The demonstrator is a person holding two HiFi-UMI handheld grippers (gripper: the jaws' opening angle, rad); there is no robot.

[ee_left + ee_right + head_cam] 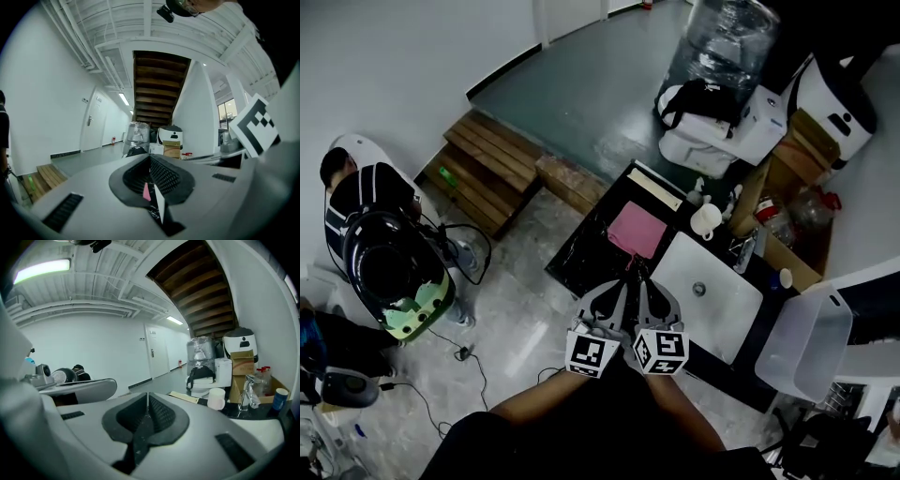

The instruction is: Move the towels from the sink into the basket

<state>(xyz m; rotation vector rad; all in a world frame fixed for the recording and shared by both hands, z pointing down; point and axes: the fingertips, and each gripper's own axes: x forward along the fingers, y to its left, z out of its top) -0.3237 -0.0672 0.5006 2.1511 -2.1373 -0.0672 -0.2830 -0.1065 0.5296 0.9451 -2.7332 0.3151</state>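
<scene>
Seeing left gripper (623, 284) and right gripper (643, 281) both closed, we risk shoving the towel (636, 230) at 12 o'clock aside.

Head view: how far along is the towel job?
Done: no towel shows in the basket; the sink looks bare. In hand: nothing, left gripper and right gripper are both shut and empty, side by side. Remaining: the pink towel lies on the black counter beside the sink.

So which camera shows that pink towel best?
The head view: the pink towel lies flat, nearly whole, on the dark counter beside the sink. The left gripper view catches only a sliver of it below its jaws; the right gripper view shows none.
</scene>
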